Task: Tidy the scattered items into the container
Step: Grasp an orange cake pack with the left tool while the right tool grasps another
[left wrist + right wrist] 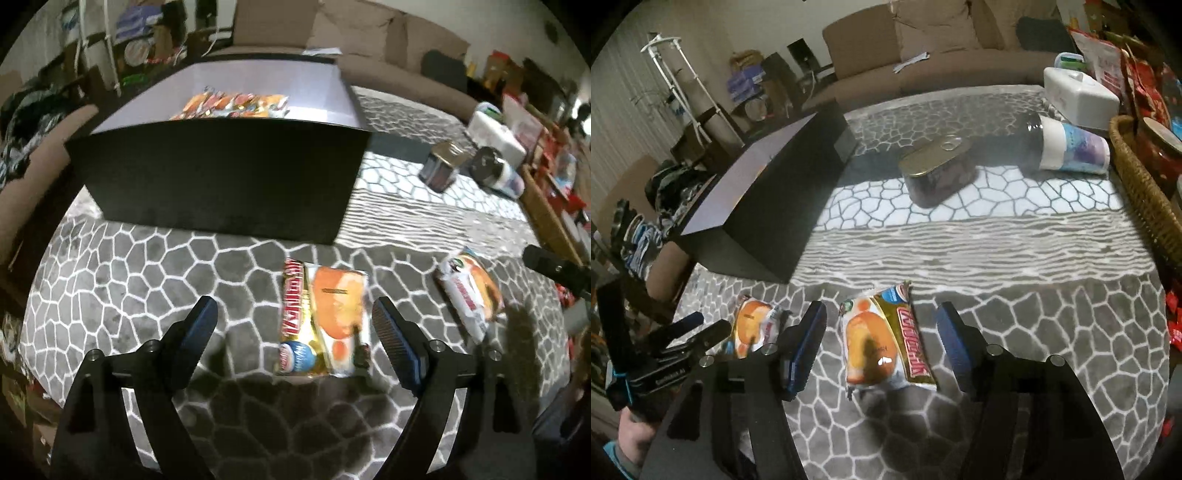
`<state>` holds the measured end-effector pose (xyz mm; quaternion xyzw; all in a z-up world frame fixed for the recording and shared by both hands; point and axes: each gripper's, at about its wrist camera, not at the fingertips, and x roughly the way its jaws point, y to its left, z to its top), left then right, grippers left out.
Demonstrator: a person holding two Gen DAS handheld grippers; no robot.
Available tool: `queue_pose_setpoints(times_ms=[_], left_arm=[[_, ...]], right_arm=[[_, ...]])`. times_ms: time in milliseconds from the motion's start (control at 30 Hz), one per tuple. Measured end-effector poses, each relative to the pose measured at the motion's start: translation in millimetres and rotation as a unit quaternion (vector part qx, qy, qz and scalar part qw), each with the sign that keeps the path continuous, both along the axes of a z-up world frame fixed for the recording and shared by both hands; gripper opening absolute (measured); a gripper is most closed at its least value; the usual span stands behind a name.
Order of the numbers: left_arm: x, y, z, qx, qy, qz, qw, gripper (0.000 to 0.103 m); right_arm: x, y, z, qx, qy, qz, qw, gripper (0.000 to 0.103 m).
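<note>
A black box [221,181] with a pale inside stands on the patterned cloth and holds several orange snack packets [236,105]. My left gripper [295,325] is open above an orange and gold snack packet [325,325] lying between its fingers. A second packet [472,295] lies to its right. In the right wrist view my right gripper [882,339] is open around that second packet [882,339]. The first packet [755,326] and the left gripper [701,328] show at the left, with the box [768,192] behind.
A rectangular tin [938,173] and a toppled jar with a white label [1067,147] lie on the cloth further back. A white tissue box [1078,92] and a wicker basket [1145,192] stand at the right edge. A sofa [923,55] is behind.
</note>
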<state>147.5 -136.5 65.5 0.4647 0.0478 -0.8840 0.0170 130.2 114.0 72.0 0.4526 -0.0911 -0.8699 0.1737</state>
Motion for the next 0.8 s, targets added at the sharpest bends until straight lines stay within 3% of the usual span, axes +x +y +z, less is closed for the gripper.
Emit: queue_pose_setpoints(times_ms=[200, 433, 633, 767, 800], left_arm=[[-6, 26, -17, -0.037, -0.027, -0.028, 0.9986, 0.088], [-16, 42, -29, -0.068, -0.044, -0.039, 0.9959, 0.088], [-25, 44, -43, -0.066, -0.065, -0.046, 0.9946, 0.088], [-29, 38, -52, -0.053, -0.083, -0.043, 0.9942, 0.087], [-30, 36, -55, -0.049, -0.087, -0.042, 0.9941, 0.087]], right_arm=[[4, -7, -26, 0.013, -0.034, 0.010, 0.999, 0.065], [-5, -30, -34, 0.062, -0.036, 0.041, 0.997, 0.066], [-16, -50, -44, 0.114, -0.049, 0.064, 0.990, 0.066], [-21, -51, -51, 0.113, -0.063, 0.067, 0.989, 0.065], [-21, -51, -52, 0.110, -0.067, 0.068, 0.989, 0.060]])
